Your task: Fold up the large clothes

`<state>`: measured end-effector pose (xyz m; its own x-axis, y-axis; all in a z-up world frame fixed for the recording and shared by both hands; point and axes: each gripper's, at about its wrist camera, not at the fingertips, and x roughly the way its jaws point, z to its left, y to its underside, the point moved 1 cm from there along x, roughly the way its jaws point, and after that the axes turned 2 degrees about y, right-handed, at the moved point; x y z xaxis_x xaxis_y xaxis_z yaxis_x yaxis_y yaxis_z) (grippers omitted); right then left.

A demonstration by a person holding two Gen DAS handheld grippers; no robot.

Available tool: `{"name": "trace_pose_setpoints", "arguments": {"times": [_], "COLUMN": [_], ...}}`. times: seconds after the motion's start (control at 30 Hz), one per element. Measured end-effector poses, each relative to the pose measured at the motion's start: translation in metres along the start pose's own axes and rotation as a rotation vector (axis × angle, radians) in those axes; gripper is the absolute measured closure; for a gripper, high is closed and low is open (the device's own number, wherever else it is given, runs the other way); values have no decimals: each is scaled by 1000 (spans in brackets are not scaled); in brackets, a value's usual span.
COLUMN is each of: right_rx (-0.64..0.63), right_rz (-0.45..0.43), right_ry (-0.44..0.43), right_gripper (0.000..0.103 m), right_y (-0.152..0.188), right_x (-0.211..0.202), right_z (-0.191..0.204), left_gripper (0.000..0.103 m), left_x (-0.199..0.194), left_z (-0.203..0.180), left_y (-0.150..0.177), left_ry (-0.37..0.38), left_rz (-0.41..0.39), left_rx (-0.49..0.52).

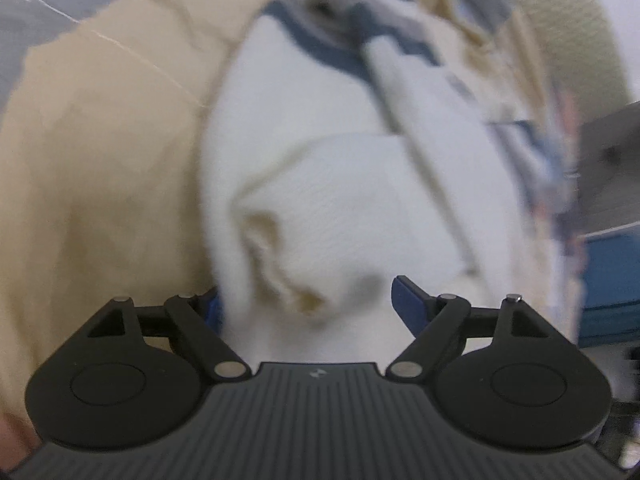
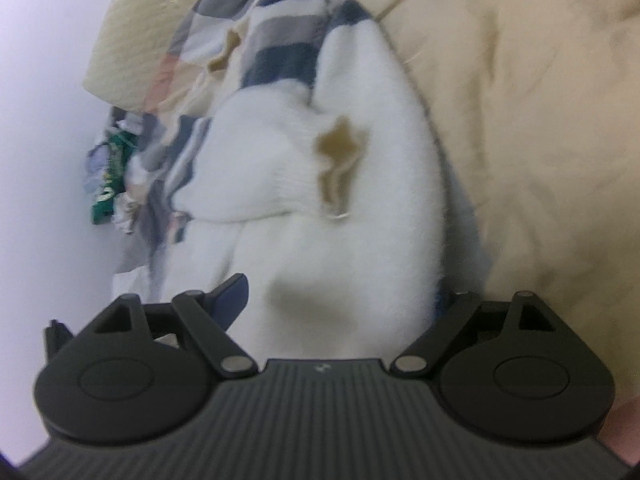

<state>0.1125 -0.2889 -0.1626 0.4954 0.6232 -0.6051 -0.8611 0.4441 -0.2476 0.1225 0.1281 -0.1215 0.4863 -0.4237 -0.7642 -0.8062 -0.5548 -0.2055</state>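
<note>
Left hand-held gripper (image 1: 308,300) is spread wide, blue fingers (image 1: 408,300) either side of a bunched white sweater (image 1: 340,208) w/ navy/grey stripes, fabric bulging btwn them but not pinched. Right hand-held gripper (image 2: 340,300) is likewise released: one blue finger (image 2: 232,292) visible on the left, other finger hidden behind the sweater (image 2: 312,208), which fills the gap. Sweater lies crumpled on a beige bedsheet (image 2: 540,140) on the bed, striped end far from both cams, near a cream quilted pillow (image 2: 132,40) and patchwork blanket (image 2: 208,20); both views motion-blurred.
</note>
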Motion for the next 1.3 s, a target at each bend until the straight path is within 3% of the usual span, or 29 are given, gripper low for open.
{"name": "trace_pose_setpoints", "arguments": {"times": [0.1, 0.23, 0.37, 0.4, 0.47, 0.5, 0.53, 0.63, 0.8, 1.0, 1.3], "right_rx": [6, -16, -66, -75, -61, -54, -51, -33, -20, -98, -191], "right_rz": [-4, 10, 25, 25, 19, 11, -3, -40, -119, -196, -320], "right_ry": [-56, -3, 49, 45, 23, 6, -14, -105, -270, -388, -513], "right_gripper": [16, 20, 43, 57, 81, 84, 86, 89, 91, 92, 92], "right_y": [-1, -1, 0, 0, 0, 0, -1, -5, -17, -11, 42], "right_x": [-2, 7, 15, 14, 9, 5, 0, -21, -63, -125, -212], "right_z": [2, 1, 2, 4, 3, 3, 4, 10, 26, 62, 91], "left_gripper": [19, 19, 21, 24, 48, 55, 69, 77, 79, 80, 79], "left_x": [1, 25, 39, 39, 35, 29, 24, -2, -58, -131, -224], "left_z": [-14, -21, -30, -33, -37, -36, -33, -30, -42, -61, -74], "left_y": [8, 16, 28, 31, 33, 33, 32, 26, 22, 31, 101], "left_ry": [11, -116, -161, -166, -186, -174, -141, -40, 154, 321, 457], "left_rz": [3, 56, 34, 20, 3, -5, -12, -57, -121, -167, -165], "left_rx": [78, 122, 152, 165, 179, 170, 141, 86, 73, 120, 192]}}
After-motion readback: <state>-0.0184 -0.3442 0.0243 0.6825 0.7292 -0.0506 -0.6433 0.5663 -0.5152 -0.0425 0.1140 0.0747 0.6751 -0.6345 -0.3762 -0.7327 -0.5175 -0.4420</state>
